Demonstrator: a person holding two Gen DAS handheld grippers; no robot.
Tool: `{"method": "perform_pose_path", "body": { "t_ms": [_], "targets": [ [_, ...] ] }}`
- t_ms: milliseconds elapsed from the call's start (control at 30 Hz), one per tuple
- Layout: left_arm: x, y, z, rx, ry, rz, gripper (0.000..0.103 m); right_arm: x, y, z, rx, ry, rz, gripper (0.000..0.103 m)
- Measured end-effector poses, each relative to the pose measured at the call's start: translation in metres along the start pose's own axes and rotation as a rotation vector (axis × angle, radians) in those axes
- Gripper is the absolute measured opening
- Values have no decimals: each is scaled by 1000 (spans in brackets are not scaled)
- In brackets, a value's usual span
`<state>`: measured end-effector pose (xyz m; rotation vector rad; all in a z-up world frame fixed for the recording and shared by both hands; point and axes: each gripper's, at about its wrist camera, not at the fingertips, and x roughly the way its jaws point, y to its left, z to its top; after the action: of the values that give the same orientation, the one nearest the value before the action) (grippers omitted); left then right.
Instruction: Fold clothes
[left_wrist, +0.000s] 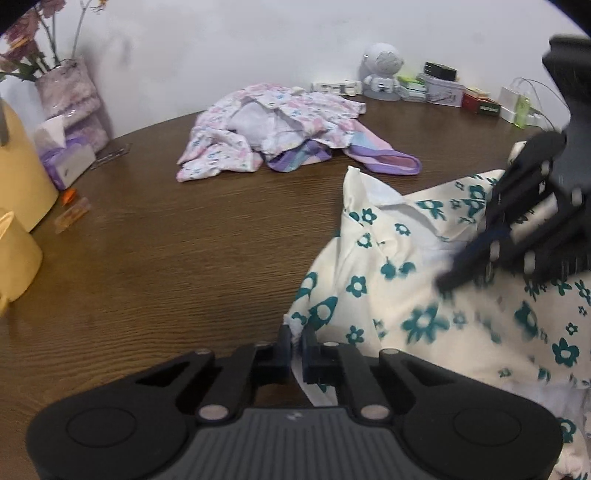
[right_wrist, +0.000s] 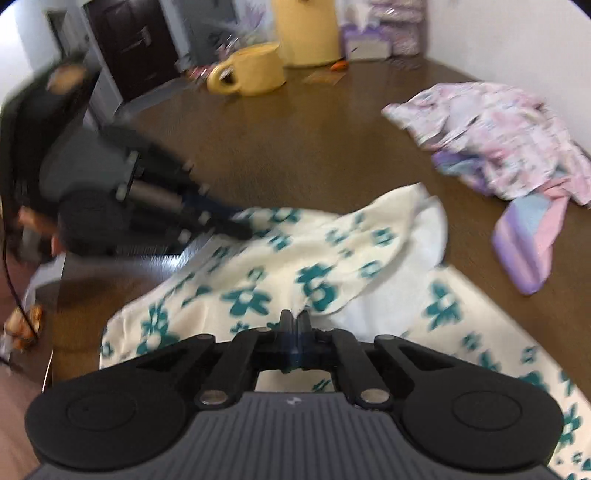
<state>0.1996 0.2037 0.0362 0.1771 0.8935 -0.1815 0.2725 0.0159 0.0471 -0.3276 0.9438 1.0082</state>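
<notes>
The white floral garment (left_wrist: 388, 280) on the wooden table (left_wrist: 166, 258) is pinched at its edges by the left gripper (left_wrist: 296, 341) and the right gripper (right_wrist: 294, 325), both clenched on cloth.

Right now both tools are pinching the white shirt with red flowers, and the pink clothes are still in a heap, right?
Nearly. The flowers on the white shirt are teal, not red; the left wrist view shows it. Both tools, left tool and right tool, pinch it, and the pink clothes lie heaped.

The right wrist view is smeared throughout: the left gripper (right_wrist: 236, 229) shows only as a dark streak, and the hand behind it cannot be made out. The white shirt (left_wrist: 424, 295) with teal flowers runs off the frame's right and bottom edges. The boxes (left_wrist: 443, 90) by the wall carry print too small to read.
</notes>
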Motion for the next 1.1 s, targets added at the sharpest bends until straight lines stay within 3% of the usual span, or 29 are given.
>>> {"method": "perform_pose_path", "body": {
  "t_ms": [100, 133, 267, 333, 433, 533, 700, 900, 967, 1000, 1100],
  "targets": [
    [-1, 2, 0, -20, 0, 8, 5, -3, -11, 7, 26, -39, -31, 2],
    [-1, 2, 0, -27, 1, 13, 11, 1, -13, 7, 39, -31, -15, 3],
    [-27, 4, -6, -88, -47, 14, 24, -6, -15, -3, 83, -47, -10, 27],
    [-47, -4, -11, -71, -88, -8, 25, -29, -12, -12, 86, -93, -4, 30],
    [-76, -37, -15, 52, -144, -107, 23, -61, -3, -31, 62, -126, -5, 32],
    [-87, -77, -14, 205, -138, -184, 25, -85, 9, -56, 44, -120, -38, 35],
    [-55, -120, -14, 351, -12, -142, 25, -110, 9, -106, 99, -88, -100, 40],
    [-37, -132, -17, 392, 17, -133, 25, -132, -11, -166, 230, -82, -187, 48],
    [-33, -137, -17, 418, 6, -104, 19, -137, -22, -178, 275, -99, -197, 49],
    [-32, -140, -17, 425, 5, -96, 0, -139, -27, -181, 297, -112, -194, 49],
    [-31, -145, -17, 434, 12, -71, 0, -141, -46, -180, 359, -151, -189, 49]
  ]
}}
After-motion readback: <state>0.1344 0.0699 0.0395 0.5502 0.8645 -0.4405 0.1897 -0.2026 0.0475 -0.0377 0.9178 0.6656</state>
